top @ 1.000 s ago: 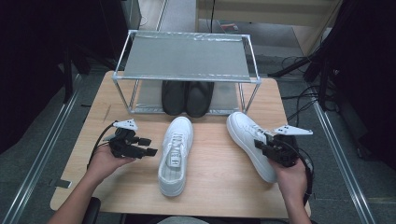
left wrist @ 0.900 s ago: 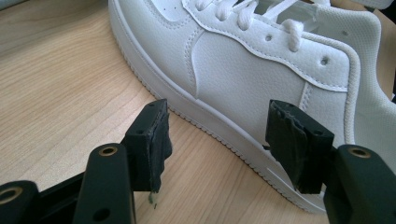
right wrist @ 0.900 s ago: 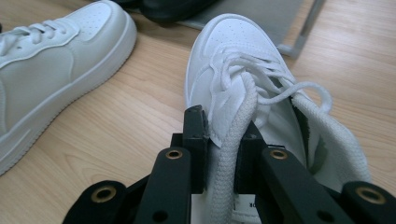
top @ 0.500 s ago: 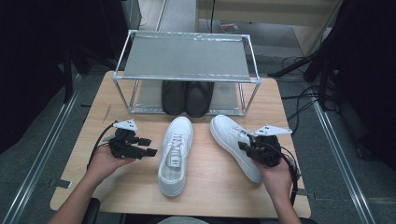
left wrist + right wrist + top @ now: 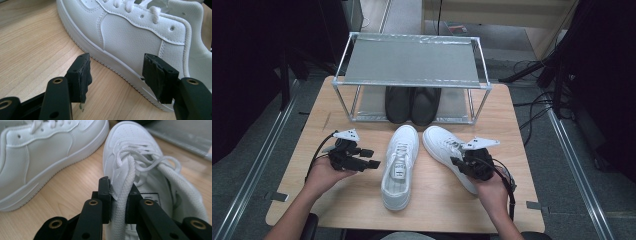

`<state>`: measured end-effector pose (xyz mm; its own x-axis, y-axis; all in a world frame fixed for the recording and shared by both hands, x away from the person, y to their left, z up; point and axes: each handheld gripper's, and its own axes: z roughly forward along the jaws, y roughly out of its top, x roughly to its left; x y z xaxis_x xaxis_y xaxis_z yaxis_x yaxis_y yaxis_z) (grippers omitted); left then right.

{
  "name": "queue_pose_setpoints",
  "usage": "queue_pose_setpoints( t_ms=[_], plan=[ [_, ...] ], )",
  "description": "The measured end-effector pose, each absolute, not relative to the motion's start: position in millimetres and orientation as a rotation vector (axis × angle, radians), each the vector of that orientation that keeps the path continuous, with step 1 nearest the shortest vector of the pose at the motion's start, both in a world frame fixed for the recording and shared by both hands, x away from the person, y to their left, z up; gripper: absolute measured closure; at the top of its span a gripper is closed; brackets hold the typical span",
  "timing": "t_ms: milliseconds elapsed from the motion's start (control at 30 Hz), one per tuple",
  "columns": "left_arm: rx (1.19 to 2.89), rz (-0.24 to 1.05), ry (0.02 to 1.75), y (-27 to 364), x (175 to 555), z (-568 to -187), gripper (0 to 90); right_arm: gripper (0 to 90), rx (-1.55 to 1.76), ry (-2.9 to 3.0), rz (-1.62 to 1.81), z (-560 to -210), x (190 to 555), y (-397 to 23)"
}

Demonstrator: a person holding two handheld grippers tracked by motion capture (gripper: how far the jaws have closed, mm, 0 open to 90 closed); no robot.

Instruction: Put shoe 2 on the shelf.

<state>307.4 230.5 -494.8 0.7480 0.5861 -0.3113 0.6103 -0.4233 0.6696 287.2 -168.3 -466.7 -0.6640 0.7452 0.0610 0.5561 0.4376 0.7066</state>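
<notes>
Two white sneakers lie on the wooden table (image 5: 337, 200). The left sneaker (image 5: 399, 165) (image 5: 130, 32) (image 5: 50, 147) points toward the rack. My left gripper (image 5: 371, 158) (image 5: 117, 75) rests level just left of it, open, its pads (image 5: 83, 72) spread beside the sole with nothing between them. The right sneaker (image 5: 439, 142) (image 5: 130, 137) lies slanted, its toe close to the left sneaker's toe. My right gripper (image 5: 457, 162) (image 5: 118, 187) is shut on that sneaker's tongue and a thick white lace (image 5: 125, 182), at the shoe's opening.
A metal shoe rack (image 5: 412, 62) stands at the back of the table, with a pair of black shoes (image 5: 412, 105) under its shelf. Cables trail from both grippers. Dark floor and rails border the table on both sides.
My right gripper has moved left with the right sneaker in its grip, bringing it from the table's right side to close beside the left sneaker. The left gripper has stayed still.
</notes>
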Motion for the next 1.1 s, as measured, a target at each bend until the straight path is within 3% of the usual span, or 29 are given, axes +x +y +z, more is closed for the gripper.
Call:
queue_pose_setpoints(
  t_ms=[267,400,567,633,1033,1067,1100],
  plan=[
    [2.136,-0.04,0.898,230,308,-496,39.8,80.3,1.114,2.459,1.076,-470,284,-156],
    [2.143,-0.033,0.898,229,308,-495,39.9,69.4,1.114,2.46,1.098,-469,283,-154],
    [2.142,-0.028,0.893,229,307,-495,39.9,67.5,1.11,2.45,1.156,-465,285,-165],
    [2.143,-0.025,0.893,229,307,-495,39.9,61.2,1.103,2.443,1.25,-458,285,-176],
    [2.143,0.022,0.9,224,301,-495,43.4,72.3,1.095,2.388,1.346,-448,294,-215],
    [2.142,0.042,0.897,223,300,-494,49.0,74.8,1.1,2.389,1.331,-448,295,-217],
    [2.119,0.058,0.894,222,297,-492,62.4,78.9,1.106,2.383,1.318,-449,299,-223]
  ],
)
